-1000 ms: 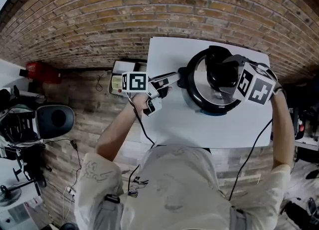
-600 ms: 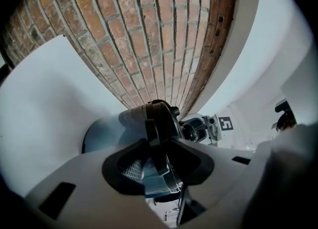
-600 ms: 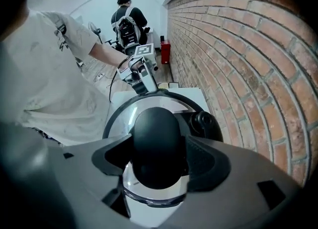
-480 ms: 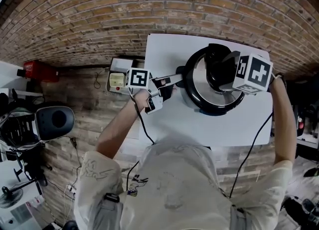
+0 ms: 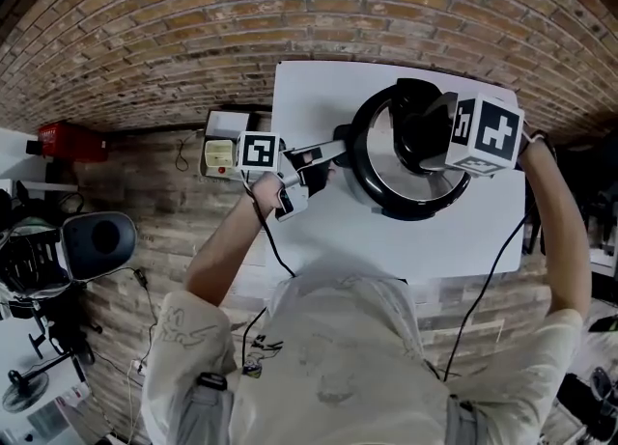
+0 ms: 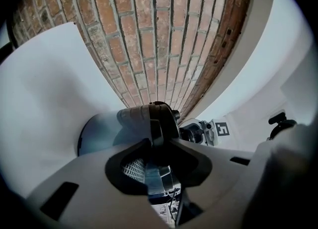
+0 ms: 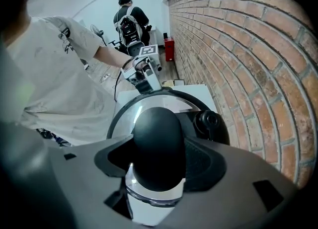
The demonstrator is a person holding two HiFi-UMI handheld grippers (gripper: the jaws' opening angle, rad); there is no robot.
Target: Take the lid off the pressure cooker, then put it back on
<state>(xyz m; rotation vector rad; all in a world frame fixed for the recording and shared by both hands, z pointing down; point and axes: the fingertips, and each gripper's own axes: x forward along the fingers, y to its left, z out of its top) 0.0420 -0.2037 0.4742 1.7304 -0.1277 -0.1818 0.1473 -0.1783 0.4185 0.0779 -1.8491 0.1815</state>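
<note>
The pressure cooker point(image 5: 381, 168) stands on the white table point(image 5: 319, 231), its steel lid point(image 7: 149, 105) on and the lid's black knob point(image 7: 156, 138) on top. My right gripper point(image 7: 159, 161) points down over the lid; its jaws have just been closing and now press on the knob. In the head view its marker cube point(image 5: 486, 134) hides the jaws. My left gripper point(image 6: 156, 156) lies level at the cooker's left, where its jaws have just closed further onto the black side handle point(image 6: 149, 116). From above it point(image 5: 333, 152) meets the pot's left rim.
A brick wall point(image 5: 193, 38) runs behind the table, close to the cooker. A small box with a meter point(image 5: 224, 155) sits left of the table, with a red object point(image 5: 70, 139) and a chair point(image 5: 101, 238) farther left. Cables hang off the table's near edge. Another person point(image 7: 126, 17) stands far behind.
The left gripper's jaws have closed on the side handle. The right gripper's cube has swung up and inward over the lid knob. Both hands have stayed in place.
</note>
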